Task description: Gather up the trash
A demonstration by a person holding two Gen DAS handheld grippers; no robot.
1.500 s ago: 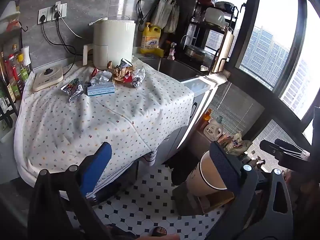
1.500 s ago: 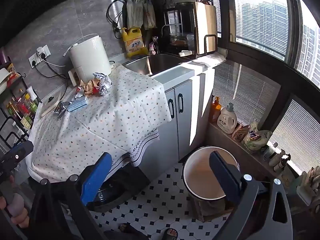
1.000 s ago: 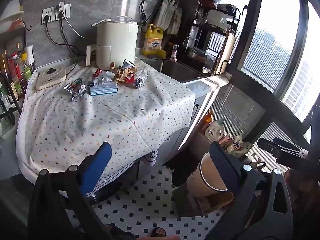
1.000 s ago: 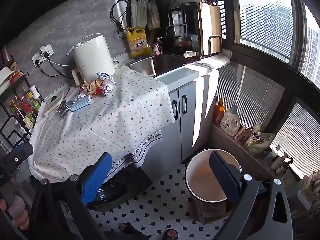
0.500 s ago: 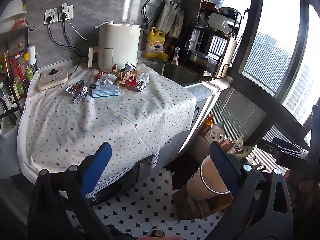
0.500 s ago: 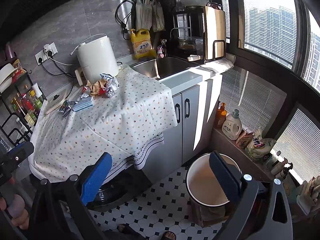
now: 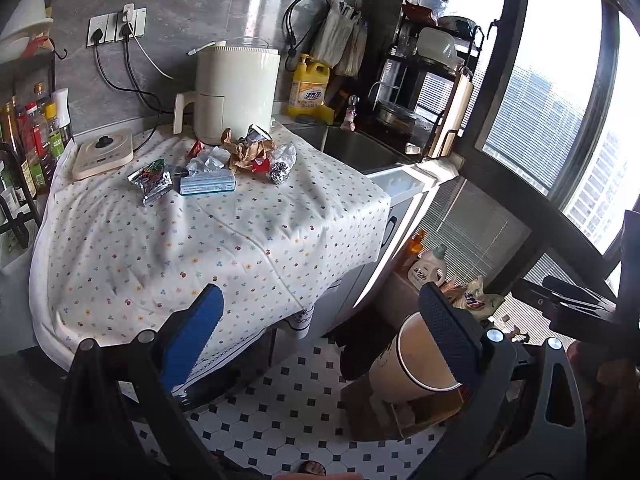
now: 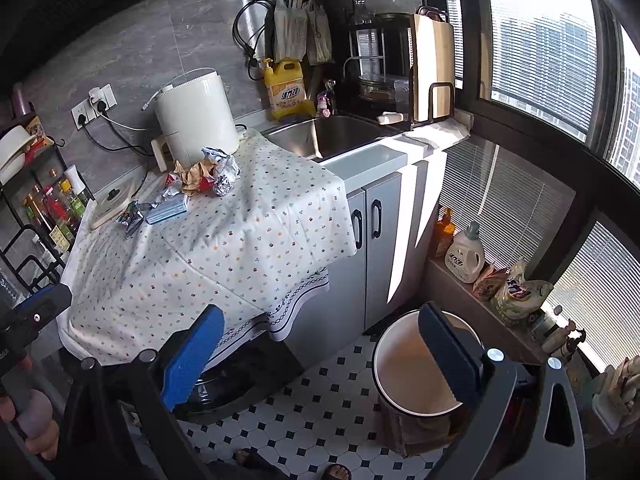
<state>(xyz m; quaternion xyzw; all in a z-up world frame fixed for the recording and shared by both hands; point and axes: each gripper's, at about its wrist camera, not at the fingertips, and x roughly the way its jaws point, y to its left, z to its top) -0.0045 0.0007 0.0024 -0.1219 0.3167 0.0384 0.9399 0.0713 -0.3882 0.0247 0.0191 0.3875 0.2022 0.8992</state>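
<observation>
Trash (image 7: 244,156) (crinkled foil, paper) on tablecloth (image 7: 208,240)

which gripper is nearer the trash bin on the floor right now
Right. The right gripper hangs almost directly above the trash bin, looking down into its opening. The left gripper sits further off, seeing the bin obliquely from the side. Both grippers' jaws are open, holding nothing.

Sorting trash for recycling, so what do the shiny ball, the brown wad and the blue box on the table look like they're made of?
Shiny ball: likely aluminium foil, crinkled and mirror-bright. Brown wad: probably kraft paper, matte with creases. Blue box: seemingly printed cardboard, flat faces, straight edges.
</observation>
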